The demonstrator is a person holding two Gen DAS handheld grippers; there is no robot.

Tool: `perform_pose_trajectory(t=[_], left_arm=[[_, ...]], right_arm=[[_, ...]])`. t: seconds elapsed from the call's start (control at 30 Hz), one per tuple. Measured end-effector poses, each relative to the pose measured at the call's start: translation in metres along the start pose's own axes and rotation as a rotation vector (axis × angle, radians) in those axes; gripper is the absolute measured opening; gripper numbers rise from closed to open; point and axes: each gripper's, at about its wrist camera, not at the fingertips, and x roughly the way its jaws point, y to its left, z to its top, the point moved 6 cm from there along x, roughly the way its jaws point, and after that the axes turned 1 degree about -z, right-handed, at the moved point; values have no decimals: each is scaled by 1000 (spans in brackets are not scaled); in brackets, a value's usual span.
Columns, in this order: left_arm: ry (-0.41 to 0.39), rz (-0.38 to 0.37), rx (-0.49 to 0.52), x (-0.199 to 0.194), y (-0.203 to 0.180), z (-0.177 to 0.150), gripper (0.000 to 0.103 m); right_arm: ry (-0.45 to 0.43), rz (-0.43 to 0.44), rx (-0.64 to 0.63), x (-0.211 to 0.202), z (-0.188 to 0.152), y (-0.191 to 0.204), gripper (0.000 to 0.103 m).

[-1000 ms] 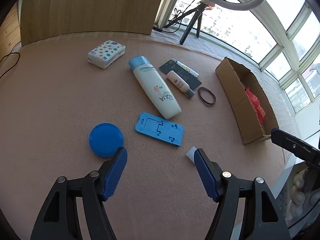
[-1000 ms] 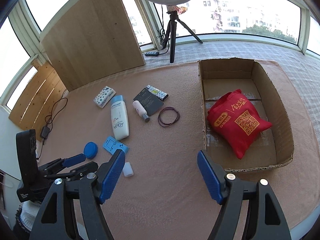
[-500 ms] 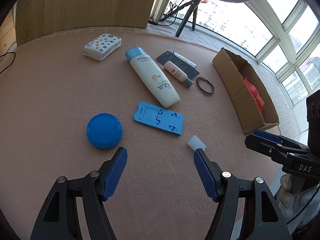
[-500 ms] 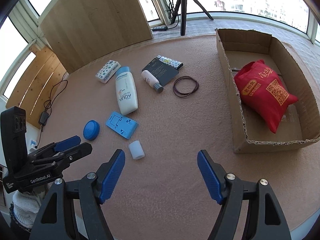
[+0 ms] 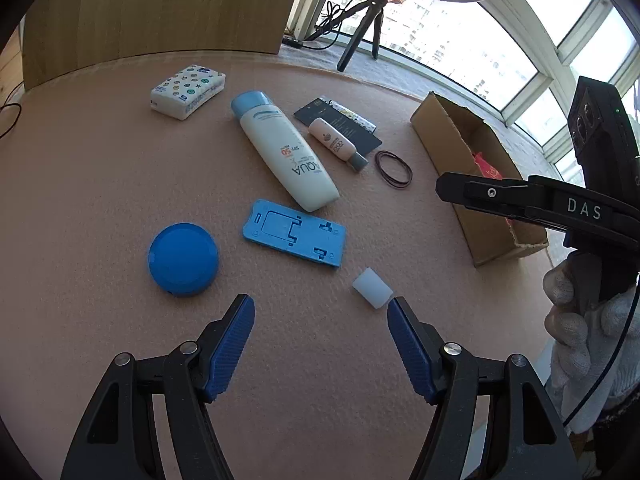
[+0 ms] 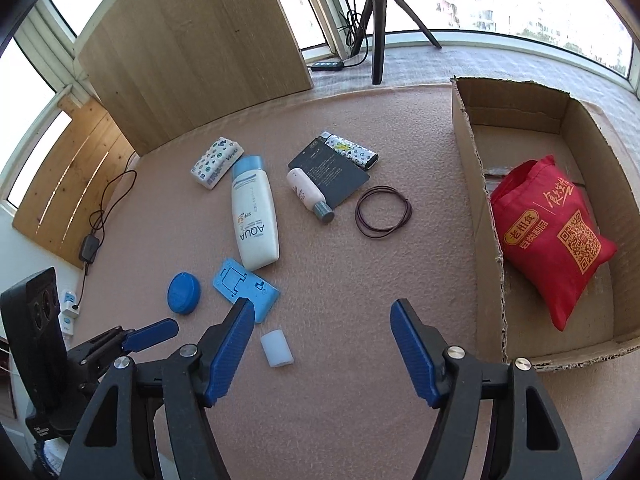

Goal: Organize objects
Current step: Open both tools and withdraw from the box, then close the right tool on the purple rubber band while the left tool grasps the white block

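Observation:
A small white cap (image 5: 372, 287) lies on the pink mat just beyond my left gripper's right fingertip. My left gripper (image 5: 320, 308) is open and holds nothing. Ahead of it lie a blue round lid (image 5: 183, 259), a blue phone stand (image 5: 294, 238) and a white AQUA bottle (image 5: 286, 158). My right gripper (image 6: 322, 312) hovers over the mat with its jaws closing. The white cap (image 6: 277, 349) shows in the gap by its left finger, untouched. An open cardboard box (image 6: 480, 208) on the right holds a red bag (image 6: 552, 236).
A tissue pack (image 5: 187, 91), a small bottle (image 5: 336, 144), a dark card (image 5: 338, 126) and a loop of hair ties (image 5: 393, 164) lie farther back. A wooden board and a tripod (image 6: 378, 20) stand at the mat's far edge. A gloved hand (image 5: 580, 320) holds the right gripper.
The right gripper has come down and toward the white cap, which now shows between its fingers. It reaches farther into the left wrist view. The left gripper has drawn back slightly.

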Motion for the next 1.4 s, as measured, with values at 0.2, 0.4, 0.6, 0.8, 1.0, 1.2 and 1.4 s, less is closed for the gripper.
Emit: perform_pose_trajectory(t=[0.2, 0.4, 0.6, 0.8, 1.0, 1.2, 1.4], left_arm=[[-16, 9, -48, -12, 16, -9, 72], [-40, 22, -105, -24, 37, -16, 72], [-48, 20, -135, -28, 46, -18, 72], [-49, 16, -140, -28, 47, -17, 72], [-49, 10, -139, -29, 48, -16, 72], [-44, 1, -132, -29, 48, -15, 72], [-31, -11, -105, -25, 42, -14, 72]], right_arm=[[131, 94, -51, 41, 34, 11, 65], [164, 26, -65, 67, 59, 3, 65], [223, -26, -95, 88, 70, -3, 65], [254, -59, -114, 103, 67, -1, 65], [283, -71, -110, 111, 62, -1, 67], [340, -29, -136, 104, 39, 6, 75], [356, -6, -118, 88, 6, 10, 76]])
